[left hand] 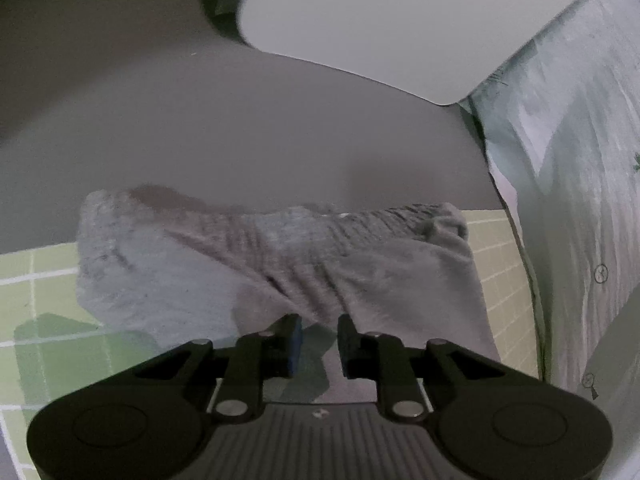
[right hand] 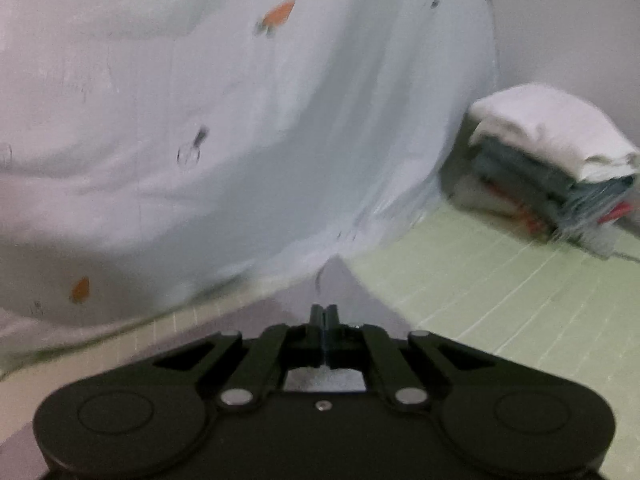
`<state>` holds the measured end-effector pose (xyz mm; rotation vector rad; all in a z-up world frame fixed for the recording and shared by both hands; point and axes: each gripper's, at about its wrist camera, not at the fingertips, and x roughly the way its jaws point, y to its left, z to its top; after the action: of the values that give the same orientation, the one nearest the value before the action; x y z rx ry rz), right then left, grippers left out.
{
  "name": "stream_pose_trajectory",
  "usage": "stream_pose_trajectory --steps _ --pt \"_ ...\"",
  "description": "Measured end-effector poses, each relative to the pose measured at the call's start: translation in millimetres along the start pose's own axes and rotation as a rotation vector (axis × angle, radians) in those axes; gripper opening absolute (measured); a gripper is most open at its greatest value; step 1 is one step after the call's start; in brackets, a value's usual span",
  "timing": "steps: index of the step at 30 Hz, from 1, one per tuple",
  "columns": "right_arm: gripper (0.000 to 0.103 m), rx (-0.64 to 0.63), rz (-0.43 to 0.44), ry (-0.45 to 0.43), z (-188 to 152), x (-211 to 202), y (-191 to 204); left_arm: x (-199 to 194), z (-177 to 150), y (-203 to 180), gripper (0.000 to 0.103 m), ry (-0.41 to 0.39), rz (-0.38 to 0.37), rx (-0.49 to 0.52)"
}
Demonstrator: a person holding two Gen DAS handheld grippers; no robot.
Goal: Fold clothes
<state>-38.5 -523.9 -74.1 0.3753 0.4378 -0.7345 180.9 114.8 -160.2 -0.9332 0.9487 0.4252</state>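
A grey garment point(left hand: 280, 264) with a gathered waistband lies bunched on the green grid mat point(left hand: 44, 304). My left gripper point(left hand: 320, 340) stands open just in front of its near edge, with nothing clamped between the fingers. A pale blue cloth point(right hand: 248, 128) printed with small orange shapes hangs lifted, and a stretch of it tapers down to my right gripper point(right hand: 325, 314). That gripper is shut on the cloth's edge. In the left wrist view the same pale cloth point(left hand: 568, 184) hangs along the right side.
A stack of folded clothes point(right hand: 552, 160), white on top and dark below, sits at the far right on the green mat point(right hand: 500, 288). A white rounded object point(left hand: 380, 20) and a grey surface point(left hand: 200, 132) lie beyond the grey garment.
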Motion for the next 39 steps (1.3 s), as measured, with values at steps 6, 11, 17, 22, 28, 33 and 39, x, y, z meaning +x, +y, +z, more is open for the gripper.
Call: stream_pose_trajectory --steps 6,11,17,22,28,33,39 --pt "0.0 0.038 -0.042 -0.036 6.9 -23.2 -19.1 -2.9 -8.9 23.1 0.042 0.09 -0.009 -0.115" --pt "0.0 0.084 -0.057 -0.027 4.5 -26.0 -29.4 -12.2 -21.9 34.8 0.044 0.165 -0.002 -0.122" --pt "0.0 0.088 -0.055 -0.022 1.1 -28.7 -30.8 -16.5 -37.9 41.0 0.046 0.254 0.007 -0.099" --pt "0.0 0.098 -0.053 -0.025 -1.5 -31.7 -32.1 -9.4 -46.2 42.5 0.049 0.271 -0.019 -0.102" --pt "0.0 0.127 -0.063 -0.035 -3.7 -34.9 -39.5 -7.4 -39.5 39.1 0.005 0.172 0.058 -0.062" --pt "0.0 0.174 -0.033 -0.079 8.8 -42.5 -41.5 -21.1 -27.2 30.9 0.002 0.126 0.053 -0.048" --pt "0.0 0.206 0.037 -0.182 39.0 -55.5 -34.2 -58.5 -0.9 -13.7 0.001 0.055 -0.095 -0.014"
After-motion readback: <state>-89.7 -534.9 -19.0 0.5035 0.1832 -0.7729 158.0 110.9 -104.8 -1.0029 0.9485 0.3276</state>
